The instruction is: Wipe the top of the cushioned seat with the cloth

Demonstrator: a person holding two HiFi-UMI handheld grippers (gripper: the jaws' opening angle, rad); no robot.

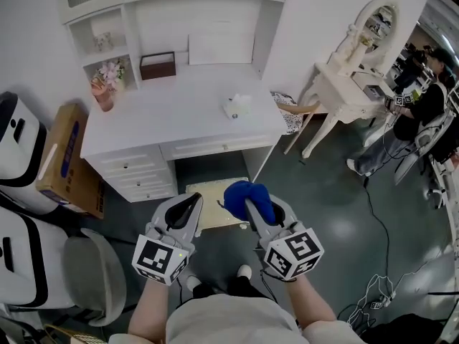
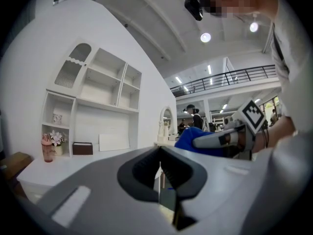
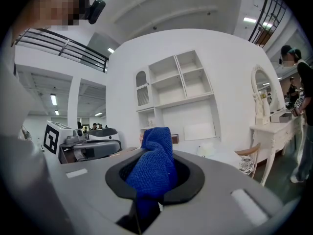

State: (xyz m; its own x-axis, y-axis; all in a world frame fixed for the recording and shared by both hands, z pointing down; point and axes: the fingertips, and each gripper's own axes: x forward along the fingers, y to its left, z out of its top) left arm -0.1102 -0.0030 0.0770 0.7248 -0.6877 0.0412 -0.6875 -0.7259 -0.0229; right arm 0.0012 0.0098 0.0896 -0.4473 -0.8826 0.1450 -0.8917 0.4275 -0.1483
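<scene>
Under the near edge of the white worktop (image 1: 172, 113) sits the cushioned seat (image 1: 214, 210), a pale yellow square pushed partly into the knee space beside the drawers. Both tongs are held over it, side by side and a little apart. The right tongs (image 1: 246, 205) (image 3: 149, 187) are clamped on the blue cloth (image 1: 247, 194) (image 3: 155, 163). It bunches up out of the jaws in a thick fold, and from above it covers the seat's right edge. The right gripper view looks across at about worktop height, so the cloth hangs above the cushion, not on it. The left tongs (image 1: 191, 202) (image 2: 160, 180) have their jaws drawn together with only a thin slit between them and nothing caught there. They hover over the seat's left part.

On the worktop, toward its right, lies a small white bundle (image 1: 235, 107). At the far left stands a pink vase of flowers (image 1: 104, 88), and a brown box (image 1: 158, 65) is set back under the shelves. A cardboard box (image 1: 63, 156) leans to the left of the drawers. Far right, a person (image 1: 423, 106) stands by a white dressing table (image 1: 348, 88).
</scene>
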